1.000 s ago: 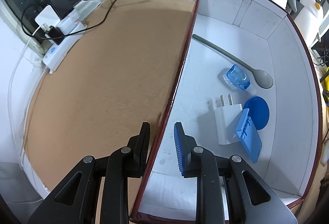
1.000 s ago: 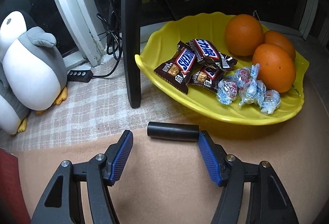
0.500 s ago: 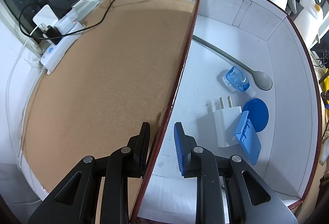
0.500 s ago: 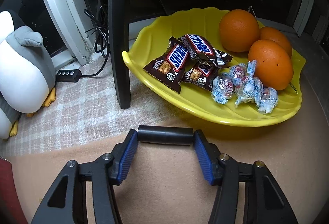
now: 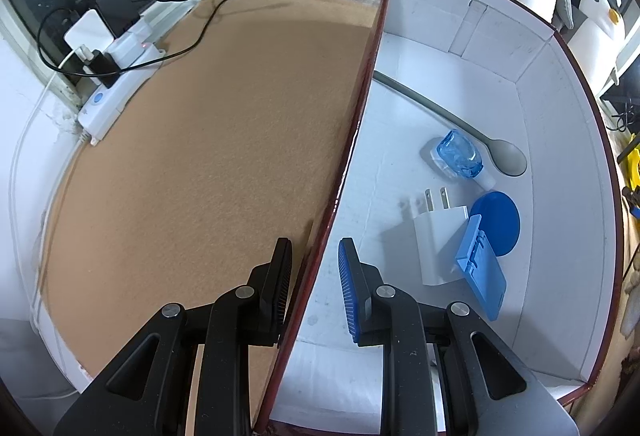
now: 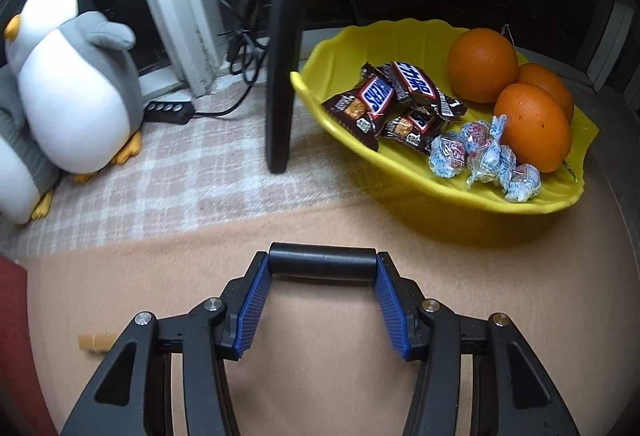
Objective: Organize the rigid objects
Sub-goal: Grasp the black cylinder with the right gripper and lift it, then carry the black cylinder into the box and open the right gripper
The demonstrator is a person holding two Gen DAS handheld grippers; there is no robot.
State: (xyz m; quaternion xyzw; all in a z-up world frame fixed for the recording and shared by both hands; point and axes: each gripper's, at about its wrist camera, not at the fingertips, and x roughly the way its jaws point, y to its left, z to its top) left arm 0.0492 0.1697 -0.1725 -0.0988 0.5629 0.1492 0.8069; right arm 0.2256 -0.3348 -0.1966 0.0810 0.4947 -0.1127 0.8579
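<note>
My right gripper point(image 6: 322, 270) is shut on a black cylinder point(image 6: 322, 262), gripping it end to end and holding it above the tan mat. My left gripper point(image 5: 314, 260) is shut on the red-edged side wall point(image 5: 352, 140) of a white box, one finger outside and one inside. Inside the box lie a grey spoon point(image 5: 452, 124), a clear blue bottle point(image 5: 458, 154), a white plug charger point(image 5: 434, 240), a blue disc point(image 5: 500, 216) and a light blue clip point(image 5: 482, 272).
A yellow bowl point(image 6: 400, 172) with several candy bars, wrapped sweets and three oranges stands at the right. A black stand leg point(image 6: 284, 48) rises beside it. Penguin plush toys point(image 6: 76, 84) sit at the left. A small tan piece point(image 6: 94, 342) lies on the mat. A power strip point(image 5: 120, 84) with cables lies beside the mat.
My right gripper closed on the black cylinder and lifted it off the mat, drawing back from the bowl. My left gripper stayed on the box wall.
</note>
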